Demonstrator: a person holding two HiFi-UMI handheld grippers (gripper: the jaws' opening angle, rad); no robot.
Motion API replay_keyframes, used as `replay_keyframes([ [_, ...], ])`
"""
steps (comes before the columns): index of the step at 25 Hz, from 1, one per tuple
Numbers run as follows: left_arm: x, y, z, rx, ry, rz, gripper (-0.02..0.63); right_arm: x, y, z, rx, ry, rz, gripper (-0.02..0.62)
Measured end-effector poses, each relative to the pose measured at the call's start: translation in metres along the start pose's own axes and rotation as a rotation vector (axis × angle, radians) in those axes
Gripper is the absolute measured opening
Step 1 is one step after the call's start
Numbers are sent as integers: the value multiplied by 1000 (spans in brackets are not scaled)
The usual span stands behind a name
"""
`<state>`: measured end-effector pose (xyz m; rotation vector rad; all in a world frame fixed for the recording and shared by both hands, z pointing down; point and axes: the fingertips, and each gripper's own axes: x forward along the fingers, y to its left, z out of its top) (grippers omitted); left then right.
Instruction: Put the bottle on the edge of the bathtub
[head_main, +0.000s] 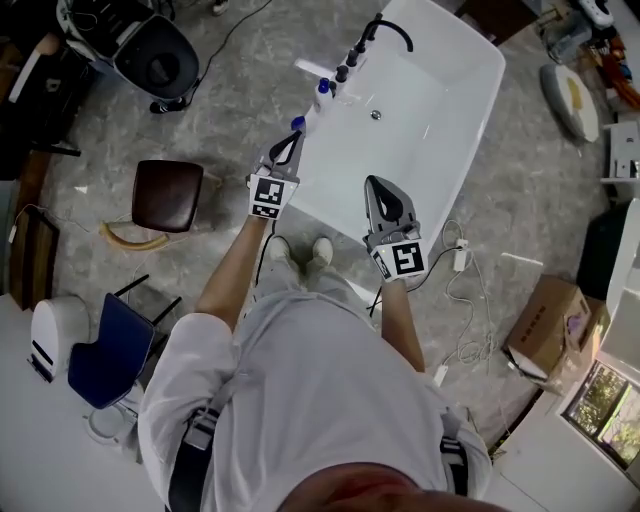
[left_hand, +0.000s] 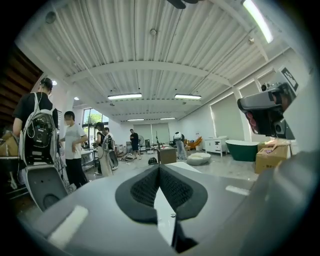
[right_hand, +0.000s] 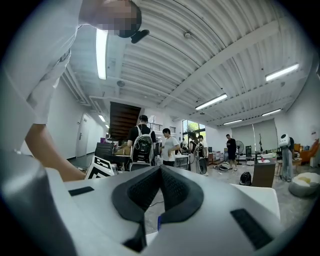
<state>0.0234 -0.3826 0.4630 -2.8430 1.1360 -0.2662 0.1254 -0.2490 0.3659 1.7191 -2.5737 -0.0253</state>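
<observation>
A white bottle with a blue cap (head_main: 321, 93) stands on the left rim of the white bathtub (head_main: 470, 110), near the black taps. A second blue-capped bottle (head_main: 299, 124) stands on the same rim, closer to me. My left gripper (head_main: 288, 148) hovers just short of that nearer bottle, its jaws shut with nothing between them (left_hand: 159, 168). My right gripper (head_main: 381, 186) is held over the tub's near end, also shut and empty (right_hand: 160, 168). Both gripper views look level across the room, and neither shows a whole bottle.
Black taps and a curved spout (head_main: 385, 30) sit at the tub's far left corner. A brown stool (head_main: 168, 195) and a blue chair (head_main: 108, 352) stand at the left. Cables (head_main: 462, 262) and a cardboard box (head_main: 548, 320) lie at the right. Several people (left_hand: 74, 150) stand across the room.
</observation>
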Motion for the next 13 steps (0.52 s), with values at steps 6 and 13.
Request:
replay_keyframes([
  [6, -15, -23, 21, -24, 10, 24, -3, -24, 8, 18, -4, -14, 17, -2],
  [13, -23, -46, 20, -16, 39, 4, -3, -43, -1, 19, 15, -45, -25, -2],
])
